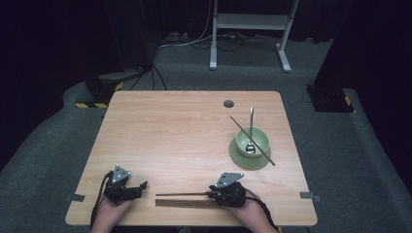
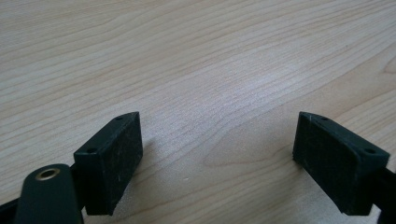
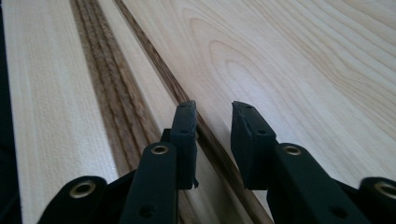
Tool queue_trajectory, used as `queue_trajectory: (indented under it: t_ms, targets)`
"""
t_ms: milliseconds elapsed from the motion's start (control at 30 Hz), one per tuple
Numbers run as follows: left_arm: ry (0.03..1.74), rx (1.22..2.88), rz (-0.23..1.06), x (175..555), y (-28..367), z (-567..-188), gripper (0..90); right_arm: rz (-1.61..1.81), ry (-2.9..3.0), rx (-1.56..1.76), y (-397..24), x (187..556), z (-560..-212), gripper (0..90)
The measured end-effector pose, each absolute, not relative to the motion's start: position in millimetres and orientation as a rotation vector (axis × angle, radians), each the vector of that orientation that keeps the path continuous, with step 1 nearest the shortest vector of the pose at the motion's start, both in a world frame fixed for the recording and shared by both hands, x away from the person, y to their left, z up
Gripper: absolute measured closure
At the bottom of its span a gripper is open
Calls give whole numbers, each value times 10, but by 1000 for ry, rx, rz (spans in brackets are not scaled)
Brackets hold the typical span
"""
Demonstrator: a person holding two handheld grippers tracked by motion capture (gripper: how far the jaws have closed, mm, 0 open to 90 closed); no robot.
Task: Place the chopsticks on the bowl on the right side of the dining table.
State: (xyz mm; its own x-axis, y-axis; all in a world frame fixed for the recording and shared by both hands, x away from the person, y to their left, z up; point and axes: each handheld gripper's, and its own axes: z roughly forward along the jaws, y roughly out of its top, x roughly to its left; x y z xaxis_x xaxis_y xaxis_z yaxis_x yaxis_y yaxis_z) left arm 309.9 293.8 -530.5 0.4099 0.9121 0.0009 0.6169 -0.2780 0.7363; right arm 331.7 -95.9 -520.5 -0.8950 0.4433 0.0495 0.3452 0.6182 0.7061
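Wooden table (image 1: 184,141), pale grain; all places given from the green bowl (image 1: 252,141).

Green bowl sits on a green saucer (image 1: 243,162) toward the far right of the table. A spoon (image 1: 251,127) stands in the bowl, handle leaning over the far rim. One dark chopstick (image 1: 252,141) lies across the bowl's rim, slanting from far-left to near-right.

Right gripper (image 1: 214,194) is near the front edge, nearer the person than the bowl and a little left of it. Right gripper view: jaws narrowly apart, straddling a thin dark chopstick (image 3: 154,60) on the table; whether they touch it, cannot tell. Beside it, a pale mat with a dark stripe (image 3: 105,79).

Left gripper (image 1: 141,187) rests well left of the bowl, at the front edge. Left gripper view: jaws wide apart over bare wood, nothing between them.
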Motion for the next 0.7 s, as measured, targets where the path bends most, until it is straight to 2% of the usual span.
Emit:
queue_trajectory:
  t_ms: [433, 633, 700]
  targets:
    - [1296, 2004, 567, 3099, 2940, -5305, 164, 1116, 2654, 739, -1158, 3436, -5204, 834]
    - [1295, 2004, 566, 3099, 2940, -5305, 167, 1116, 2634, 757, -1174, 3463, -5210, 833]
    - [1291, 2005, 575, 3096, 2937, -5305, 168, 1110, 2630, 749, -1171, 3456, -5210, 803]
